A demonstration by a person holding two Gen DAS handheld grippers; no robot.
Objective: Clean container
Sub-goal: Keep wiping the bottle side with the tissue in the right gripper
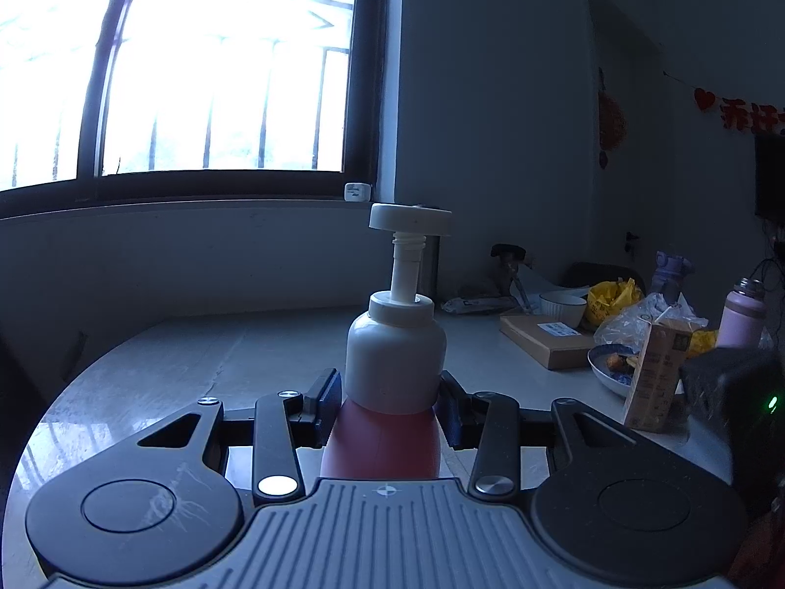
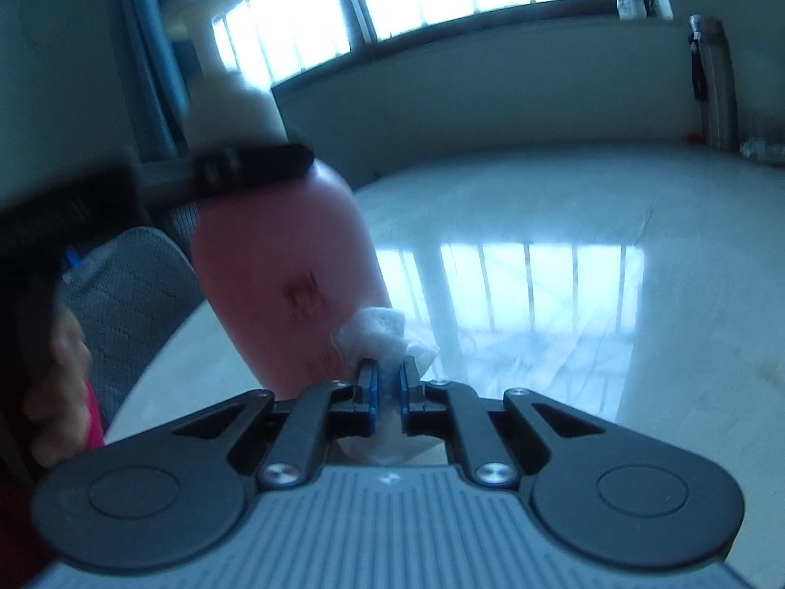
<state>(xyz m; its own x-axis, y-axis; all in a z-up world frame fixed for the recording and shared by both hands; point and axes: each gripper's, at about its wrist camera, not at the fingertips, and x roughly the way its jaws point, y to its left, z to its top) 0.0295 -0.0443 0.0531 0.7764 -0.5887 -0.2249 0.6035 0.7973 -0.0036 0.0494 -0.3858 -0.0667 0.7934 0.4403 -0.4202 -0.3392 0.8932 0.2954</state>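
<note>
Between the left gripper's (image 1: pixel 392 400) pads I am clamping the pump bottle (image 1: pixel 392 358) at the seam where its white shoulder meets the pink body, holding it upright above the table (image 1: pixel 196 358). This high grip is leaving the lower pink wall exposed for wiping, which I judge to be the reason for it.

On the right side, I am pinching a wad of white tissue (image 2: pixel 385 331) in the right gripper (image 2: pixel 387 380), jaws nearly together on it, and pressing the wad against the bottle's lower flank.

View differences: the left wrist camera is showing the raised pump head and the clutter beyond, namely a bowl (image 1: pixel 563 305), a cardboard box (image 1: pixel 549 341) and a carton (image 1: pixel 655 378), but not the tissue. The right wrist camera is showing the tissue contact, the printed label, and the left finger crossing the bottle's neck, though blurred.
</note>
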